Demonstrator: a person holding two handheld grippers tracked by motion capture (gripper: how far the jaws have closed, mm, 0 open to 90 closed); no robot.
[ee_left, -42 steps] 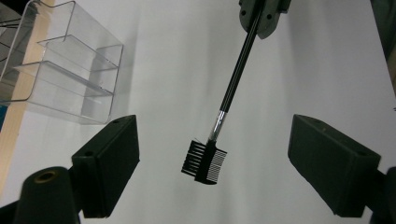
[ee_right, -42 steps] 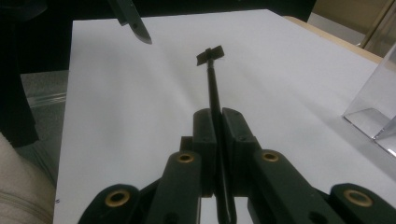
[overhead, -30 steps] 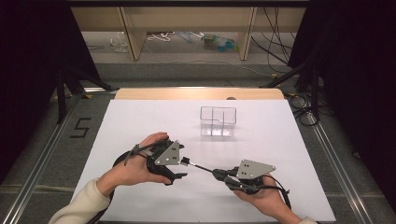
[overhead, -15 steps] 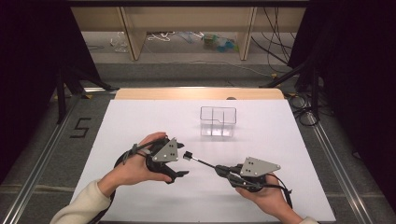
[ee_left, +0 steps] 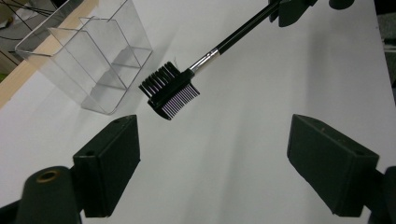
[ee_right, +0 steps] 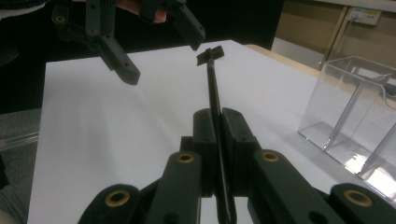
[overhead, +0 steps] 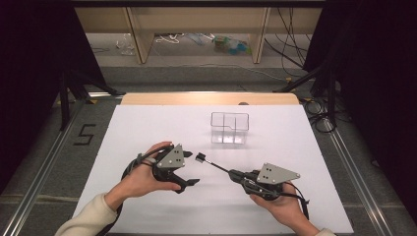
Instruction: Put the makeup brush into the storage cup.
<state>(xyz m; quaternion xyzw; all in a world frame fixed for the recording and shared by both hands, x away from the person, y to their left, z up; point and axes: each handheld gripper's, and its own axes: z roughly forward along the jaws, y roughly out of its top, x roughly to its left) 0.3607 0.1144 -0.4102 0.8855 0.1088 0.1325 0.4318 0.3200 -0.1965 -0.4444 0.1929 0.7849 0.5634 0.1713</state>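
Currently the right hand-held gripper (overhead: 237,175) has its jaws closed tight on the thin black handle of a small brow brush (ee_left: 169,91); in the right gripper view the handle runs up between the two pads and ends in the brush head (ee_right: 210,53), held clear above the white tabletop (overhead: 147,123). Brush head carries a comb row on one side and bristles on the other, with a silver ferrule behind it.

Left hand-held gripper (ee_left: 212,154) stands wide open, jaws well apart, nothing between them. Brush head sits just ahead of its jaws, nearer the left-hand pad in the left gripper view, not touching either. In the high view the two grippers face each other near the front edge of the tabletop, brush spanning the gap.

Clear plastic organiser (overhead: 229,128) with inner dividers stands upright farther back on the tabletop, beyond the brush head and apart from both grippers. Compartments appear empty. Nothing lies between the brush and the organiser.
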